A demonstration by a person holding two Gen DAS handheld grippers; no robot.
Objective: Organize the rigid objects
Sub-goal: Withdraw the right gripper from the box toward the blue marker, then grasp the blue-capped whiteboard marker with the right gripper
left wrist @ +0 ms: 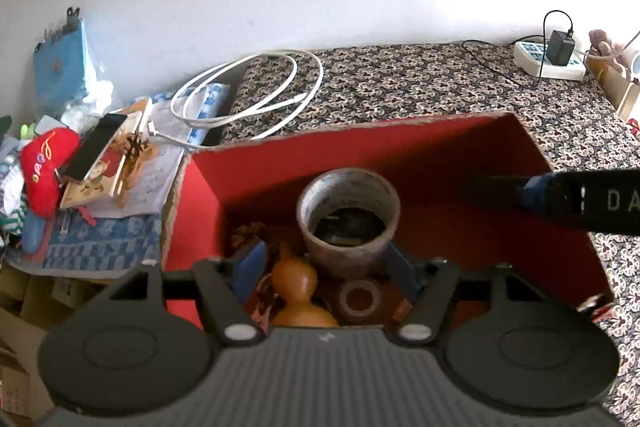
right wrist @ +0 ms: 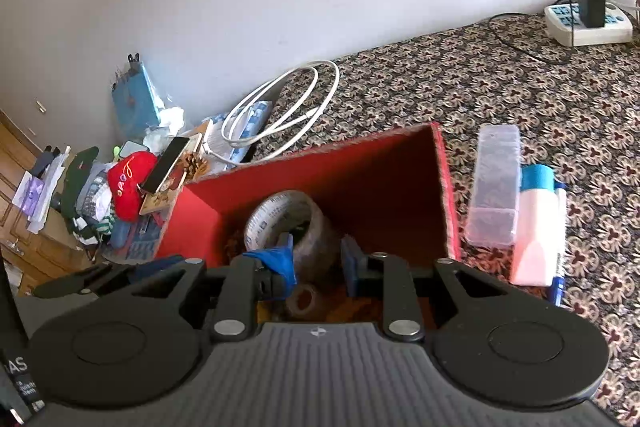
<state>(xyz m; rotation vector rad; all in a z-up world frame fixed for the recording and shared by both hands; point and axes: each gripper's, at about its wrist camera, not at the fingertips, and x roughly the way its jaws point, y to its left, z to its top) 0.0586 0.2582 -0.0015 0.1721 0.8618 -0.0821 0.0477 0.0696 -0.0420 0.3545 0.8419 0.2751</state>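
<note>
A red cardboard box (left wrist: 420, 151) (right wrist: 360, 167) sits on the patterned cloth. Inside it stands a large roll of packing tape (left wrist: 348, 219) (right wrist: 288, 223), with a small tape ring (left wrist: 358, 301) (right wrist: 302, 301), an orange gourd (left wrist: 298, 291) and a pine cone (left wrist: 250, 233). My left gripper (left wrist: 328, 267) is open over the box, its blue pads on either side of the big roll's base, not touching. My right gripper (right wrist: 318, 259) is open, and its left pad reaches into the big roll's rim. The right gripper's finger (left wrist: 560, 199) crosses the left wrist view.
A clear plastic case (right wrist: 494, 183), a white bottle with a blue cap (right wrist: 536, 227) and a pen lie right of the box. A white coiled cable (left wrist: 256, 95) (right wrist: 280, 107), a phone (left wrist: 94, 147) and a red cap (left wrist: 46, 167) clutter the left. A power strip (left wrist: 548, 61) (right wrist: 588, 23) sits far right.
</note>
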